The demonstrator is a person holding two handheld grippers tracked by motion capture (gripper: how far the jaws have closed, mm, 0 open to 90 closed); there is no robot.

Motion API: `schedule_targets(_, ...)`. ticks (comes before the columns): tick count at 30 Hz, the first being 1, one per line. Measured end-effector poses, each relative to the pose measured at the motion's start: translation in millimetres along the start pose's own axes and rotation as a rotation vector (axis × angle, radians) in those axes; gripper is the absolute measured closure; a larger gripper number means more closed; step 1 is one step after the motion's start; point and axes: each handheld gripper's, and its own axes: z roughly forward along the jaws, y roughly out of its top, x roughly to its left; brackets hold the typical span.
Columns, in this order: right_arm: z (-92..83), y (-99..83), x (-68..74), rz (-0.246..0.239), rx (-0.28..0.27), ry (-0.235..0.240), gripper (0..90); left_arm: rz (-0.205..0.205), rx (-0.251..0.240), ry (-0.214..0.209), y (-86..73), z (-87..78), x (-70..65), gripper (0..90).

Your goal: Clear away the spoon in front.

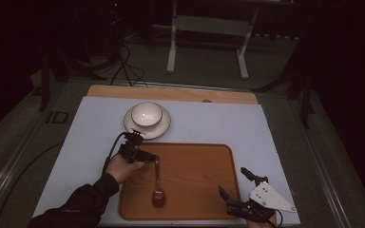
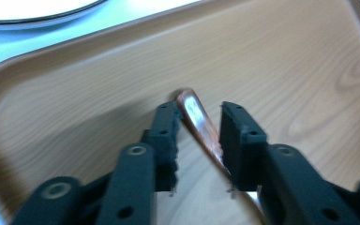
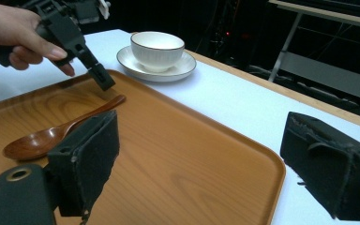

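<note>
Left hand-held gripper (image 2: 198, 123) straddles the spoon (image 1: 158, 185) handle tip on the tray (image 1: 199, 164), jaws parted, not yet clamped. Right hand-held gripper (image 1: 236, 184) idles spread near tray's right edge. Risk: thin handle may slip sideways on closing. Left gripper view shows the gap; high view shows bowl (image 1: 147, 114) beyond tray.

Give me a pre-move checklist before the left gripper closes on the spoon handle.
1. Handle of the spoon between the jaws of the left gripper: ok.
2. Jaws open, gap showing on both sides of the handle: ok.
3. Spoon lying on the tray, bowl end toward the person: ok.
4. Right gripper open and away from the spoon: ok.
5. Bowl on its saucer, outside the tray: ok.
6. Grip firm enough for lifting: cannot tell.
</note>
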Motion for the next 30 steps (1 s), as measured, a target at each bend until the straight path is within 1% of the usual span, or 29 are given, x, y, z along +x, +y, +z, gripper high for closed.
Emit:
schedule_targets(2, -0.2, 0.2, 0.3, -0.003, -0.001, 0.000, 11.9, 0.027, -0.013, -0.015, -2.8, -6.7, -3.6, 66.6)
schedule_targets(3, -0.2, 0.3, 0.4, -0.003, -0.003, -0.001, 11.9, 0.039, -0.033, -0.023, -4.3, -10.8, -5.9, 64.7)
schedule_targets(4, -0.1, 0.3, 0.3, -0.003, -0.002, 0.000, 11.9, 0.052, -0.059, -0.046, -5.9, -15.3, -7.9, 63.1)
schedule_targets(6, 0.1, 0.2, 0.3, -0.002, -0.001, 0.000, 11.9, 0.084, -0.099, -0.052, -9.2, -24.7, -12.6, 59.2)
schedule_targets(8, 0.3, 0.1, 0.6, -0.001, -0.002, -0.001, 11.8, 0.125, -0.153, -0.085, -13.1, -34.2, -16.5, 54.0)
schedule_targets(9, 0.3, 0.3, 0.8, -0.003, -0.003, -0.001, 11.8, 0.140, -0.175, -0.076, -15.1, -38.2, -19.2, 51.8)
schedule_targets(10, 0.0, 0.4, 1.1, -0.002, -0.005, -0.002, 11.8, 0.156, -0.199, -0.082, -17.2, -42.1, -21.3, 47.8)
schedule_targets(11, -0.2, 0.6, 1.3, -0.002, -0.005, -0.003, 11.9, 0.174, -0.223, -0.105, -19.4, -45.8, -23.0, 43.9)
schedule_targets(13, -0.3, 0.6, 1.2, 0.000, -0.008, -0.004, 11.9, 0.202, -0.264, -0.112, -24.4, -52.0, -27.2, 34.7)
schedule_targets(14, -0.2, 0.5, 1.1, 0.000, -0.007, -0.005, 11.9, 0.217, -0.284, -0.128, -26.8, -54.6, -28.9, 30.2)
schedule_targets(16, 0.2, 0.4, 1.2, -0.002, -0.006, -0.004, 11.8, 0.241, -0.301, -0.120, -31.2, -58.7, -31.9, 25.3)
schedule_targets(17, 0.4, 0.5, 1.4, -0.002, -0.005, -0.004, 11.8, 0.257, -0.303, -0.147, -32.8, -59.9, -32.6, 19.1)
schedule_targets(18, 0.5, 0.6, 1.5, -0.004, -0.006, -0.002, 11.8, 0.270, -0.303, -0.150, -34.2, -60.9, -33.8, 14.2)
schedule_targets(19, 0.6, 0.7, 1.8, -0.005, -0.006, -0.003, 11.8, 0.284, -0.310, -0.149, -35.6, -61.7, -34.9, 14.0)
schedule_targets(20, 0.7, 0.7, 1.8, -0.006, -0.006, -0.002, 11.9, 0.297, -0.313, -0.157, -36.8, -62.6, -35.6, 13.9)
schedule_targets(21, 0.7, 0.7, 1.8, -0.005, -0.005, -0.001, 11.8, 0.313, -0.321, -0.160, -37.9, -63.0, -35.9, 12.0)
schedule_targets(22, 0.8, 0.6, 1.7, -0.004, -0.005, -0.002, 11.8, 0.325, -0.329, -0.154, -39.2, -63.2, -36.6, 5.7)
schedule_targets(23, 0.7, 0.5, 1.6, -0.004, -0.005, -0.002, 11.9, 0.328, -0.331, -0.142, -40.0, -63.8, -37.3, 0.0)
schedule_targets(25, 0.5, 0.4, 1.4, -0.003, -0.004, -0.001, 11.9, 0.331, -0.356, -0.141, -42.1, -66.5, -36.3, 0.0)
schedule_targets(26, 0.5, 0.3, 1.3, -0.003, -0.004, -0.001, 11.9, 0.323, -0.368, -0.147, -43.0, -68.1, -35.2, 0.0)
schedule_targets(28, 0.6, 0.4, 1.3, -0.003, -0.003, -0.001, 11.8, 0.303, -0.392, -0.183, -44.4, -71.8, -32.6, 0.0)
schedule_targets(29, 0.7, 0.4, 1.4, -0.003, -0.003, -0.001, 11.8, 0.297, -0.411, -0.191, -45.7, -73.8, -31.7, 0.0)
schedule_targets(30, 0.6, 0.4, 1.5, -0.003, -0.004, -0.001, 11.8, 0.300, -0.430, -0.192, -47.1, -76.0, -31.2, 0.0)
